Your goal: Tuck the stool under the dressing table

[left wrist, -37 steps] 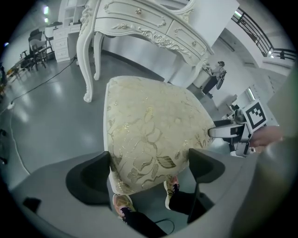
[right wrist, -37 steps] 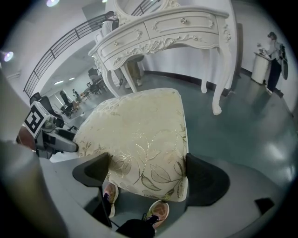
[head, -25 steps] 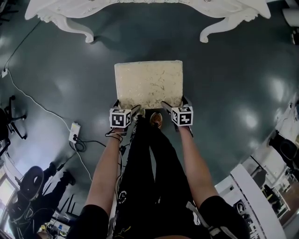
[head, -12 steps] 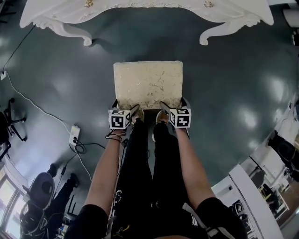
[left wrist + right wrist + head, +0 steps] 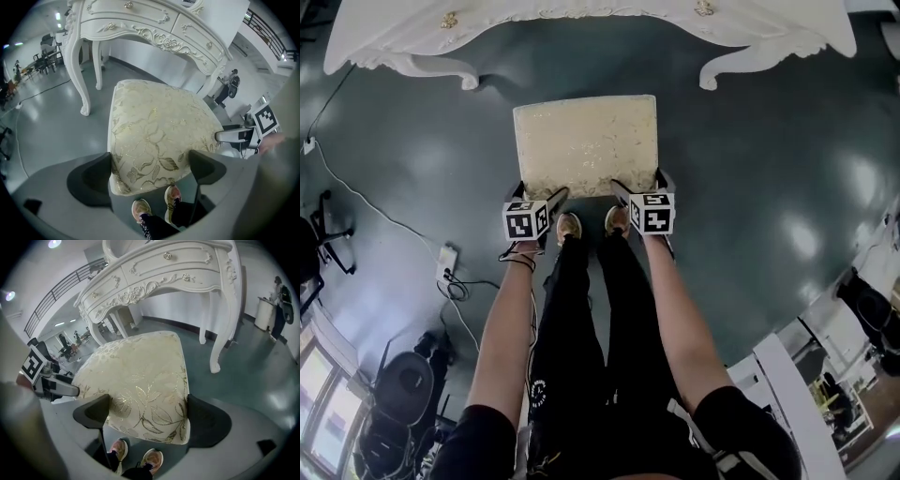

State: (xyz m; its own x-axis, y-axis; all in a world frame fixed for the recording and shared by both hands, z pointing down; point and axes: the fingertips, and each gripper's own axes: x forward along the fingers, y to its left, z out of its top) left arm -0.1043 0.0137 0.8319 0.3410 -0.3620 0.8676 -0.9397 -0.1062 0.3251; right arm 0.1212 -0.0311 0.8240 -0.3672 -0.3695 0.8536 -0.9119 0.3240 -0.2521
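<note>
Stool with a cream, gold-leaf cushion is held at its near edge by both tools. The left gripper is closed on the near left corner. In the left gripper view one dark jaw lies against the cushion's side and the other presses on its near edge, with the corner of the stool between them. The right gripper is clamped the same way on the near right corner. In the right gripper view its jaws flank and touch the fabric of the stool. Just behind the grippers, toward the person, two tan shoes stand on the dark grey floor close to the stool's near edge. Beyond the grippers stands the white carved dressing table. The stool's far edge is short of the table's front, with a strip of bare floor between, and it sits roughly in line with the gap between the two curved front legs. The table's drawers with small knobs show in the left gripper view and the right gripper view. Well off to the left gripper's outer side, a white power strip and its cable lie on the floor.
</note>
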